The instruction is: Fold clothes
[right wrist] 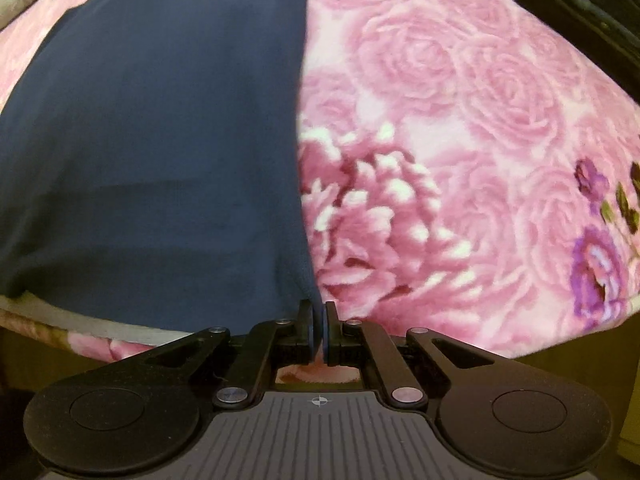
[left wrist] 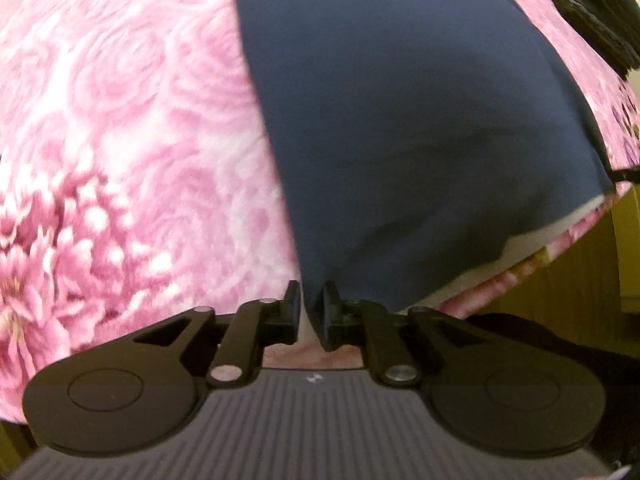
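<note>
**Observer:** The navy garment (left wrist: 400, 128), what did each gripper have of it?

**Operator:** My left gripper (left wrist: 311, 312) had its jaws nearly together on the near left corner of the cloth, low centre of that frame, with the fabric running down into the narrow gap. My right gripper (right wrist: 319, 330) was pinched tight on the near right corner, low centre of its own frame, its blue pads almost meeting on the hem.

**Observer:** And where was the garment lying?

**Operator:** It was spread flat on the pink floral blanket (left wrist: 120, 120), stretching away from the jaws to the top of both frames. A pale lining edge (left wrist: 540, 240) showed at the lower right in the left view. Some black item (left wrist: 592, 12) sat in the upper right corner, apart from the cloth; I couldn't tell what it was.

**Observer:** How did you expect it to handle?

**Operator:** I judged it light, thin and limp, so it would sag between the two pinches and might drag on the fuzzy blanket. Corners along the hem seemed the right hold; lifting both evenly should keep the fold square.
</note>
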The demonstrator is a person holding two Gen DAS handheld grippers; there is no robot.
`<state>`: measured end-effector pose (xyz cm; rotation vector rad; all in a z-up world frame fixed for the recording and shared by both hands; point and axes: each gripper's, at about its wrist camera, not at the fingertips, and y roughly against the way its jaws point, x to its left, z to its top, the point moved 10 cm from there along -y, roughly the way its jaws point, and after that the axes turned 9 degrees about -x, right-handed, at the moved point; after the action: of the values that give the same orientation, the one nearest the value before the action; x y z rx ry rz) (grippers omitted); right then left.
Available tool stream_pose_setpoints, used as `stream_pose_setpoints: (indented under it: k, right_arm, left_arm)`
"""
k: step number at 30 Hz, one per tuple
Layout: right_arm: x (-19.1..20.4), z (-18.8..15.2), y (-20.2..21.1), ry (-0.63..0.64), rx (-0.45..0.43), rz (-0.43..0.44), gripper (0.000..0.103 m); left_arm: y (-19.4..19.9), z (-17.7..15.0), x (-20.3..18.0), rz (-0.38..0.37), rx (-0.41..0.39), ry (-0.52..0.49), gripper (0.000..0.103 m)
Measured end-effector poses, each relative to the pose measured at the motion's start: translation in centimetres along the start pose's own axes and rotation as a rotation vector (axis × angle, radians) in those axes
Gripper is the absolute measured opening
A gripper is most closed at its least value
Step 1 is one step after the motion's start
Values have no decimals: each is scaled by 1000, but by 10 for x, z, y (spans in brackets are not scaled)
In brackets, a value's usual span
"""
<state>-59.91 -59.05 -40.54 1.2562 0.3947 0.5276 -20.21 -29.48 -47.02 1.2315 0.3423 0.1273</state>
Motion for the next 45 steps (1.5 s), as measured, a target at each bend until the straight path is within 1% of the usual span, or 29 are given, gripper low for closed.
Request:
stream_pose_setpoints:
  k: [1,2,3,4,5,7,9,11,12,15,16,19,20,23,25,28,31,34,39,41,43,45]
  right_arm:
    - [1,0,1,5,1,-4,0]
    - [1,0,2,10,1,-10,6]
    - [2,0,4,16,0,-16,24]
    - [1,1,7,22,-15,-40,63]
    - [0,1,13,26,-42,-64,80]
    - [3,0,22,37,-77,-80,80]
    - [12,-2,30,46,-106,-87,80]
    - [24,-1,36,68,-148,-89,80]
    - [32,1,39,90,-170,-92,80]
    - [65,5,49,197,-244,-62,80]
    - [77,5,50,259,-265,-49,80]
    - [113,2,47,461,-319,12,80]
    - [122,-1,45,518,-334,28,80]
    - [136,-10,34,644,-384,97,80]
    - [139,-16,23,682,-414,154,80]
    - [140,-26,6,739,-473,221,80]
    - [139,-35,-7,793,-557,254,80]
    - [139,-43,-18,811,-633,280,80]
    - [137,-47,-24,822,-772,283,80]
    - [134,-50,-23,811,-812,257,80]
    - [131,-57,-19,792,-836,215,80]
    - [126,-66,-12,771,-858,182,80]
  left_arm:
    - [2,0,1,2,-8,3,13]
    - [4,-1,3,3,-17,4,17]
    - [6,-1,3,6,-26,-12,18]
    - [8,-2,3,12,-40,-40,18]
    - [11,-3,2,19,-55,-68,20]
    - [16,-4,0,29,-88,-131,20]
    - [22,-4,-7,36,-136,-234,21]
    - [30,-4,-18,54,-200,-365,27]
    - [32,-5,-25,45,-225,-420,28]
    - [33,-13,-47,21,-291,-590,28]
    - [31,-18,-56,6,-308,-637,29]
    - [17,-27,-79,-6,-354,-719,29]
    - [15,-30,-83,-7,-374,-738,29]
    - [5,-31,-92,2,-422,-743,29]
    - [2,-35,-94,11,-445,-753,29]
    - [-11,-43,-111,43,-501,-817,29]
    - [-23,-49,-125,77,-554,-862,30]
    - [-26,-52,-135,110,-599,-903,30]
    - [-27,-60,-155,159,-681,-981,32]
    - [-29,-66,-158,205,-689,-995,33]
    - [-27,-72,-158,219,-673,-983,34]
    - [-26,-77,-162,238,-661,-998,37]
